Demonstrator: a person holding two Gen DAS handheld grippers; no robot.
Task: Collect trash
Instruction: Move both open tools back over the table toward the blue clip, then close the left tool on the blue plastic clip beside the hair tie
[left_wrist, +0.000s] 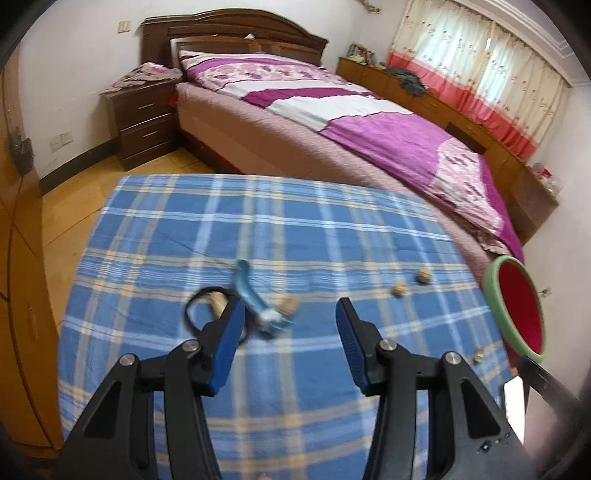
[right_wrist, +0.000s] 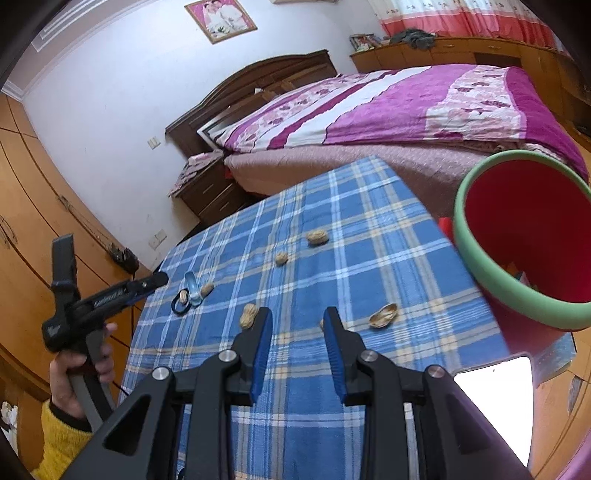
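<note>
While tongs (right_wrist: 297, 325) gape, peanut (right_wrist: 248, 315) adjoins.

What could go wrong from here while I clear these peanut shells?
1. The left tongs are open beside a hair tie and blue clip, with a peanut close by; a grab may take the wrong item.
2. The split shell is thin and could crumble when squeezed.
3. The bin sits off the table's edge, so a shell released early may hit the floor.

peanut shells (right_wrist: 314, 237) on table (right_wrist: 369, 406) | bin (right_wrist: 480, 266) right | bed (right_wrist: 369, 110) behind
</note>
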